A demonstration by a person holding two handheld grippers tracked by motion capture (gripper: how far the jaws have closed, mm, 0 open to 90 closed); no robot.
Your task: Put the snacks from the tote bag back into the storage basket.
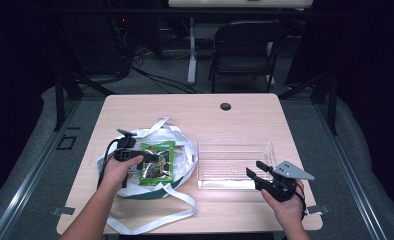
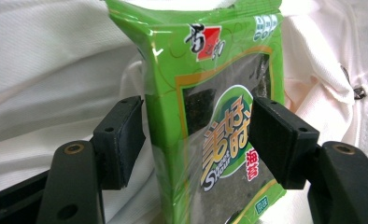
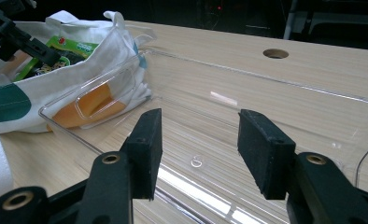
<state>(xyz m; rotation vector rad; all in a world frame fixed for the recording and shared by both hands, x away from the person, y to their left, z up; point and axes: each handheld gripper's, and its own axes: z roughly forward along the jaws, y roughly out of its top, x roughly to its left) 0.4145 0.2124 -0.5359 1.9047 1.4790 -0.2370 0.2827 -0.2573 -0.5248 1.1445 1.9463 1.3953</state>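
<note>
A green seaweed snack packet [image 1: 161,161] [image 2: 219,60] lies on a white cloth tote bag [image 1: 182,145] [image 2: 46,60] at the table's left. My left gripper [image 1: 146,159] [image 2: 198,140] is at the packet's left side, jaws apart and straddling it; the left pad [image 2: 121,140] is at the packet's edge and the right pad [image 2: 278,140] stands over its face. A clear plastic tray [image 1: 235,141] [image 3: 313,107] sits empty to the right. My right gripper [image 1: 254,168] [image 3: 198,140] stands open at the tray's front right corner, holding nothing. The right gripper view also catches the left gripper [image 3: 14,37], the packet [image 3: 74,49] and the bag [image 3: 116,51].
The bag's long white straps [image 1: 155,215] trail toward the table's front edge. A cable hole [image 1: 225,106] [image 3: 275,53] sits near the far edge of the wooden table [image 1: 135,107]. A dark folding chair [image 1: 247,45] stands beyond the table.
</note>
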